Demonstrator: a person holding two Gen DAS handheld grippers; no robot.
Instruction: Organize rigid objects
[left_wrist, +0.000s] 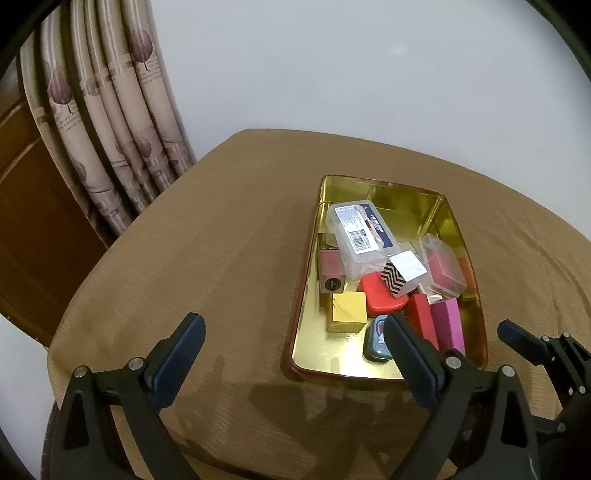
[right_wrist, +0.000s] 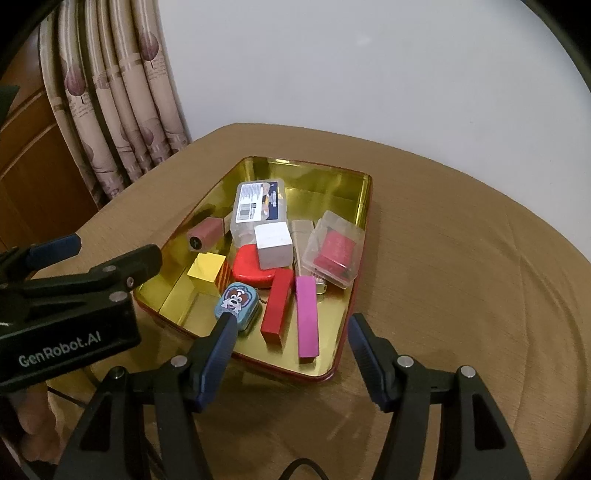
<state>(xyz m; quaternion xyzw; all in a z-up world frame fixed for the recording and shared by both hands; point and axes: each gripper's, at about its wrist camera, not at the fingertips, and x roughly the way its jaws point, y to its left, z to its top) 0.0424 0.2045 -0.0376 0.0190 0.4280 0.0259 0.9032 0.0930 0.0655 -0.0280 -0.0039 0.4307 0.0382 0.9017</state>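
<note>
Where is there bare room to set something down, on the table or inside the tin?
The brown table is bare left of the gold tin, toward the curtain, and right of it too. Inside, the far end behind the clear labelled box is free, also the near left corner by the yellow cube. The middle is crowded.

Plain white wall behind, evenly lit, no hard shadows on it. Patterned beige curtain hangs at far left — leaf motifs, deep folds. Brown wood door just left of the curtain. Table under a tan cloth — rounded edge, a few creases on the right.
</note>
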